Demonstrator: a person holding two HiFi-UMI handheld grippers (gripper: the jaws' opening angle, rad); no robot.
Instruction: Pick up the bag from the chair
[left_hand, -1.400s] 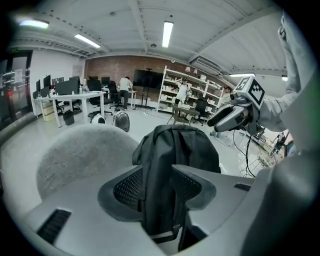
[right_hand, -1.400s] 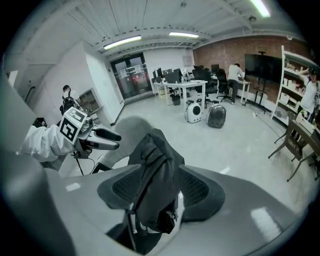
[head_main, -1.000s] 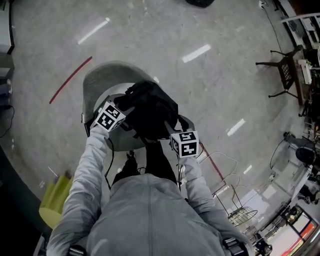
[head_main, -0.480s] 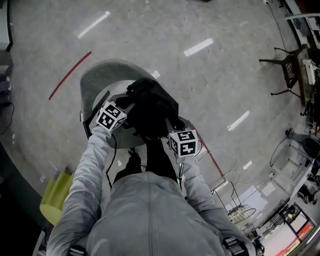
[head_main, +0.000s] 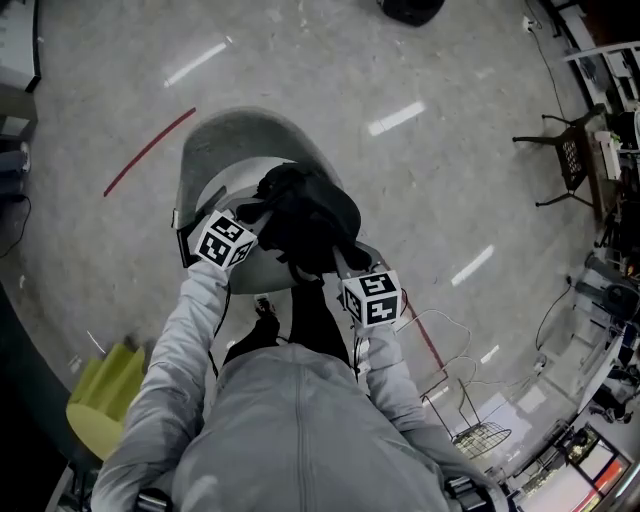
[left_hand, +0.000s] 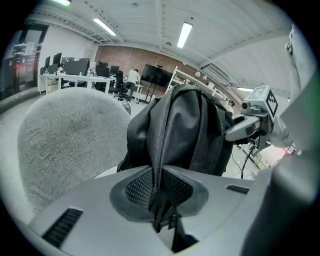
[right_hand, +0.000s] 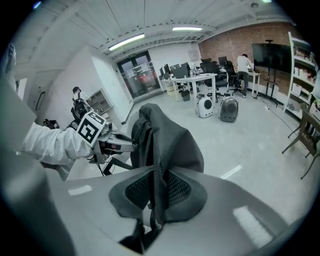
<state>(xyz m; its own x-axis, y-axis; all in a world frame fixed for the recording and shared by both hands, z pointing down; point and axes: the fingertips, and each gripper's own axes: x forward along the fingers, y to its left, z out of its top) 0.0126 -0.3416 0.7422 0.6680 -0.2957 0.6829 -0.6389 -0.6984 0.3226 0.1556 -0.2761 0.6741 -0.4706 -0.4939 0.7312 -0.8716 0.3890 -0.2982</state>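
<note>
Head view looks steeply down on the person's two grey sleeves (head_main: 180, 360), both arms reaching forward and down toward a grey chair (head_main: 225, 150). The left forearm runs out to the left side of a black bag (head_main: 305, 215), the right forearm to its right side, elbows close to the body and each marker cube facing up. The left tongs (head_main: 252, 218) meet the bag's left edge and the right tongs (head_main: 342, 262) meet its near right edge, so the bag sits between them, above the chair's pale seat (head_main: 250, 272) and in front of its curved backrest. Whether the bag's underside touches the seat cannot be told.

From the left gripper view, the left tongs (left_hand: 160, 195) are clenched on a strap of the bag (left_hand: 190, 130), which rises upright just ahead, with the fuzzy backrest (left_hand: 70, 140) behind and to the left. The other tool shows at the far right, against the bag's side.

From the right gripper view, the right tongs (right_hand: 155, 195) are clamped on another webbing strap of the bag (right_hand: 170, 145), which stands just beyond the jaws.
</note>
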